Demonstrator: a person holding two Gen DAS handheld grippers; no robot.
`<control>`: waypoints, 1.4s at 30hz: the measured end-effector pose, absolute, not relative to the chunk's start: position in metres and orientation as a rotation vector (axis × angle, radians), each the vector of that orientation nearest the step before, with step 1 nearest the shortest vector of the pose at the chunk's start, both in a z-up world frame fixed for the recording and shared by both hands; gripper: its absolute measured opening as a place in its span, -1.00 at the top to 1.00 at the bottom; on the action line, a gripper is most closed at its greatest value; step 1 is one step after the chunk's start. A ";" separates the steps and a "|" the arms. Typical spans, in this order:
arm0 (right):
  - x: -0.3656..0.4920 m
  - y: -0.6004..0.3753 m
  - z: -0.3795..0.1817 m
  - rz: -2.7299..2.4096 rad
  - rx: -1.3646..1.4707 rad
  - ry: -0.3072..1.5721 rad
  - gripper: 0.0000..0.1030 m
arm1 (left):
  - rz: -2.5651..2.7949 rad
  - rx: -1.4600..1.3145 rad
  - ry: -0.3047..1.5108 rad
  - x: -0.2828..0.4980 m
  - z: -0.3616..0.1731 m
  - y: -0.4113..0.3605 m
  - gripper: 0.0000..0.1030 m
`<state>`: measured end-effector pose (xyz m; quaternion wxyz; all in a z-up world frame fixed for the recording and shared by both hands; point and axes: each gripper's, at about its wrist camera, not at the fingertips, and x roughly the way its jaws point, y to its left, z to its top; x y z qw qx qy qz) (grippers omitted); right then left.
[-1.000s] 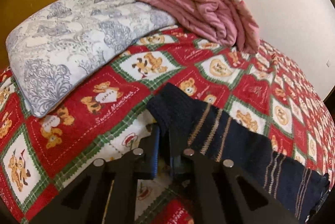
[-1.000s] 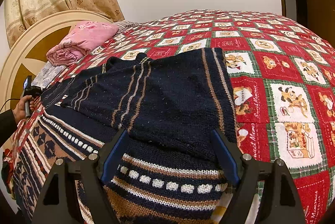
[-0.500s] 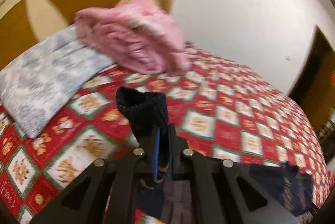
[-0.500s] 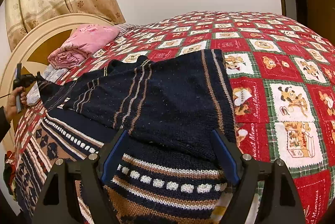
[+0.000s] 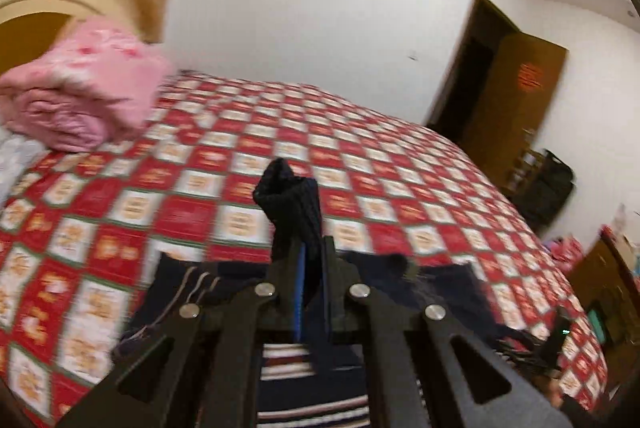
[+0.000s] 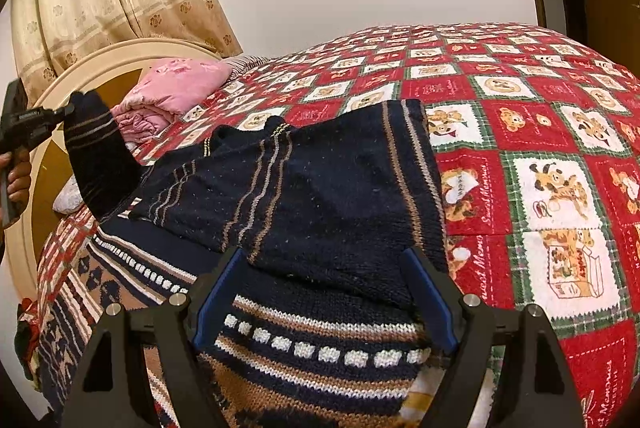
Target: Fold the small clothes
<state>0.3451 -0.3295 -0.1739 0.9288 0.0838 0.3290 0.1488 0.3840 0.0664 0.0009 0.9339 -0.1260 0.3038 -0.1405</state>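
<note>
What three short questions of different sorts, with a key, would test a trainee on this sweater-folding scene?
1. True or false: the left hand-held gripper is shut on the sleeve of the navy sweater.
2. Which lies near the headboard: A) pink folded blanket, B) basket, C) laptop?
3. Fill in: the right hand-held gripper hovers over the sweater with jaws ____.

Key: 1 true; 2 A; 3 open.
</note>
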 end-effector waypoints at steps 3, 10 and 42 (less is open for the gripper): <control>0.344 -0.332 -0.173 0.309 0.187 0.662 -0.58 | -0.360 -0.245 0.647 0.386 -0.009 0.018 0.87; 0.343 -0.337 -0.173 0.325 0.220 0.653 -0.58 | -0.450 -0.218 0.743 0.397 -0.048 -0.081 0.87; 0.348 -0.321 -0.138 0.428 0.400 0.641 -0.58 | 0.195 0.031 0.710 0.373 -0.151 0.114 -0.71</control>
